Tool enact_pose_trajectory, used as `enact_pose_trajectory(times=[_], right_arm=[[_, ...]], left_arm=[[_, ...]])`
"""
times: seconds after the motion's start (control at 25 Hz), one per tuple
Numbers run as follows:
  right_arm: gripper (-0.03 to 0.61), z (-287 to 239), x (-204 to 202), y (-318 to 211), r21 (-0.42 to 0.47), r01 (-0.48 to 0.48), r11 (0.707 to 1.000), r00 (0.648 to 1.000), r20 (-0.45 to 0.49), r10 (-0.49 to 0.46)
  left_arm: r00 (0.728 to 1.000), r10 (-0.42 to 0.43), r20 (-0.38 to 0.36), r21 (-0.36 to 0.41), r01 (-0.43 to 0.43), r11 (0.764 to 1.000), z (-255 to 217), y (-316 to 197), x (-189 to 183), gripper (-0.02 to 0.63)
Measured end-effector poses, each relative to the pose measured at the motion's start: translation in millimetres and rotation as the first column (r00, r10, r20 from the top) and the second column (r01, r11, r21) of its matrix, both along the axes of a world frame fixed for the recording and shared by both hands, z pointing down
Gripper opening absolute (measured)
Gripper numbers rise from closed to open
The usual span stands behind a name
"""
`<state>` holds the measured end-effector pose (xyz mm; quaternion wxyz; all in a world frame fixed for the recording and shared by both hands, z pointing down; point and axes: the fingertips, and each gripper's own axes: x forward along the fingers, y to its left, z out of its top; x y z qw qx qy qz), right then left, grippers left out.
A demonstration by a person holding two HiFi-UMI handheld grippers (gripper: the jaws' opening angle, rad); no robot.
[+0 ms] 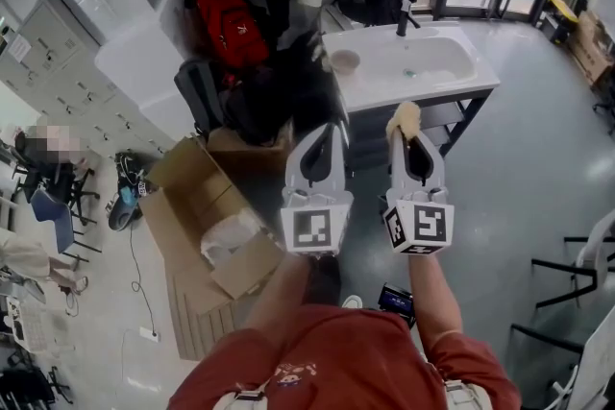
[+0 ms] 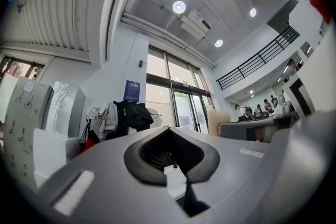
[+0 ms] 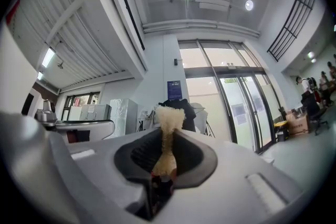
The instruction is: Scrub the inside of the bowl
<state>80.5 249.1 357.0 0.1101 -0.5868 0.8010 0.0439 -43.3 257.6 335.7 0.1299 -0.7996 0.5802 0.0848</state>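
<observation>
A small tan bowl (image 1: 344, 61) stands on the white sink counter (image 1: 384, 91) ahead of me, at the basin's left. Both grippers are held up in front of the chest, short of the counter. My right gripper (image 1: 405, 135) is shut on a pale yellow sponge (image 1: 405, 120) that sticks out past its tips; in the right gripper view the sponge (image 3: 168, 128) is pinched between the jaws of the gripper (image 3: 165, 165). My left gripper (image 1: 327, 133) is shut with nothing in it; in the left gripper view its jaws (image 2: 176, 162) meet, and the sponge (image 2: 218, 121) shows to the right.
A black faucet (image 1: 405, 17) rises behind the basin. A red backpack (image 1: 229, 24) and dark coats hang left of the counter. An open cardboard box (image 1: 207, 226) lies on the floor at the left. Black chair frames (image 1: 577, 274) stand at the right.
</observation>
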Motion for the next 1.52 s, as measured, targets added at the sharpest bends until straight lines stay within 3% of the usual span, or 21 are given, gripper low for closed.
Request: enact_pose_trajectory(times=[0.92, 1.52], right_arm=[[0.048, -25.9, -97.6, -189.8, 0.046, 0.005, 0.999, 0.995, -0.096, 0.000], [0.048, -21.1, -68.3, -297.5, 0.040, -0.027, 0.999, 0.998, -0.055, 0.029]], left_arm=[[0.997, 0.029, -0.066, -0.010, -0.030, 1.000, -11.8, -196.4, -88.4, 0.006], [0.997, 0.071, -0.028, -0.013, -0.072, 0.997, -11.1, -310.0, -60.0, 0.006]])
